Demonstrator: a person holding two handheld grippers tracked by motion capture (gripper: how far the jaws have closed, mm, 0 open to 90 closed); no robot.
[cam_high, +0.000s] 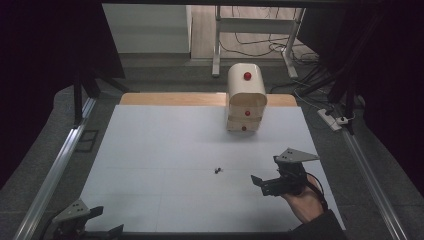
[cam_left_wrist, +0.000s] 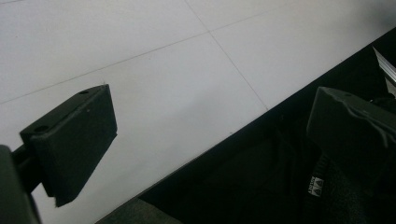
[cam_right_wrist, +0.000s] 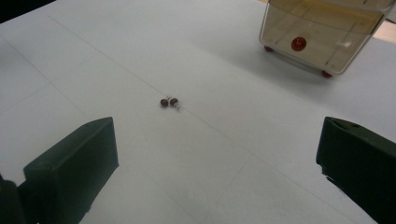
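Table (cam_high: 150, 150): white, with a wooden far edge
Floor cables (cam_high: 260, 47): tangled beyond the table
Power strip (cam_high: 332, 120): right of the table

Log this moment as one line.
left gripper: open, near table edge | right gripper: open, facing small dark beads | drawer box: far side

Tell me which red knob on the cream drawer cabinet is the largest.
The top knob, on the rounded upper part of the cabinet. The two drawer knobs below it are clearly smaller.
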